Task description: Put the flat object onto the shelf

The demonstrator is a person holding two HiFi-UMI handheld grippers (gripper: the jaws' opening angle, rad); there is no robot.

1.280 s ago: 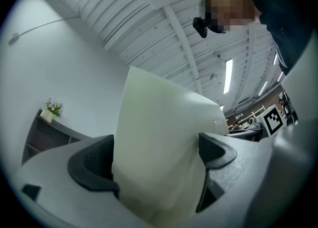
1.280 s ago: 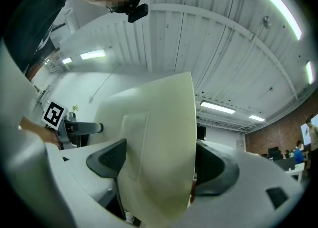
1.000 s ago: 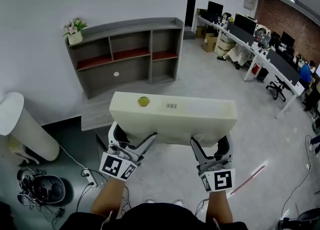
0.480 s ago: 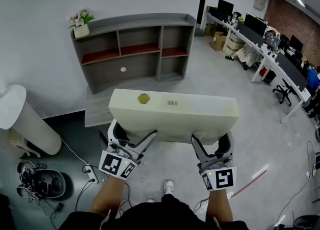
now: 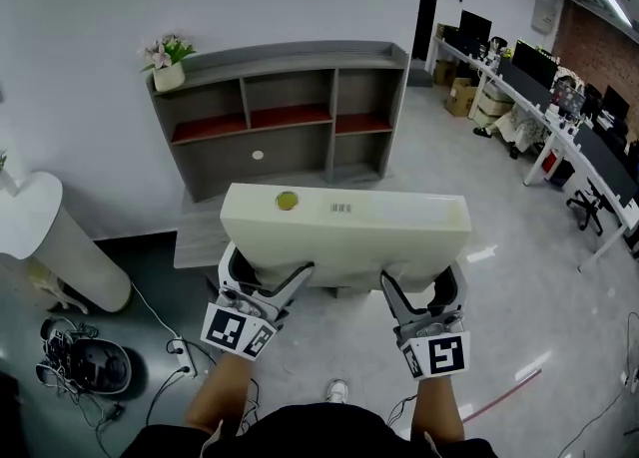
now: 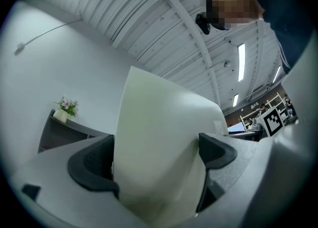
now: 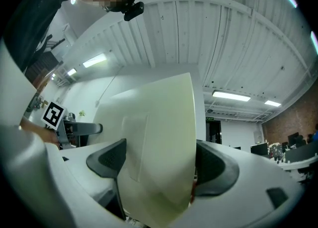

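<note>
You've got the slab [image 5: 344, 231] up in the air, short of the shelf [image 5: 280, 112]: L gripper [image 5: 262, 281] and R gripper [image 5: 419, 286] each clamped on its near edge.

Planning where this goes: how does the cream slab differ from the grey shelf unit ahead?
The cream slab is pale; the shelf unit is grey with red boards inside. The slab is held off the floor, left gripper and right gripper shut on its near edge; the shelf unit stands on the floor by the wall. The slab's top carries a yellow disc; the shelf unit's carries a flower pot. Both are long and flat-topped.
</note>
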